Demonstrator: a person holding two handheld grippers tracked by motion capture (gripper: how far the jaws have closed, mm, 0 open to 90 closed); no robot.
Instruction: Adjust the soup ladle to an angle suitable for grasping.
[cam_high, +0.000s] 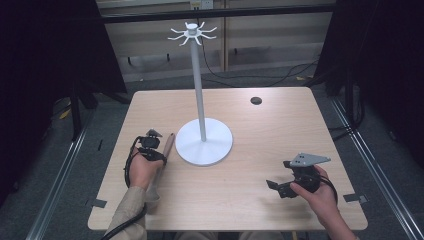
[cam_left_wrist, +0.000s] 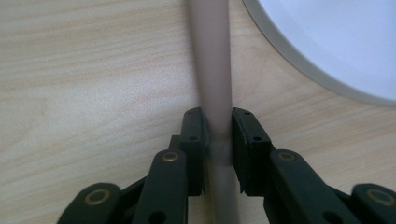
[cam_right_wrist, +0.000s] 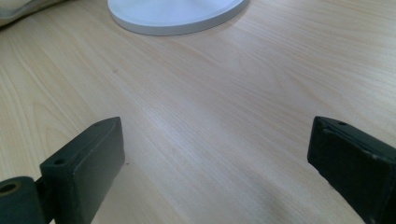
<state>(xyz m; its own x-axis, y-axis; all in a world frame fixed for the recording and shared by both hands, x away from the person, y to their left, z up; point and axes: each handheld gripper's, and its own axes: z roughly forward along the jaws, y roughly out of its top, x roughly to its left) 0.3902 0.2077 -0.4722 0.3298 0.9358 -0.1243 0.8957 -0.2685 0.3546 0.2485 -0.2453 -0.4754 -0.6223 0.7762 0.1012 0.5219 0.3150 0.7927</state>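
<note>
pale wooden table (cam_high: 280, 125), dark curtained room

White stand (cam_high: 204, 142), wooden table (cam_high: 280, 130)

The left gripper (cam_high: 151, 143) and the right gripper (cam_high: 290, 183) are built of matt black parts, and a black cable is seen trailing from each. A grey three-cornered plate (cam_high: 309, 160) with small dark holes is carried on top of the right gripper. In the gripper views the jaws are shown as flat black blocks on black link arms, which are pinned with brass-coloured rivets (cam_left_wrist: 170, 156) and dotted with small screw holes. Beige long sleeves (cam_high: 127, 215) are worn on the person's forearms.
</note>
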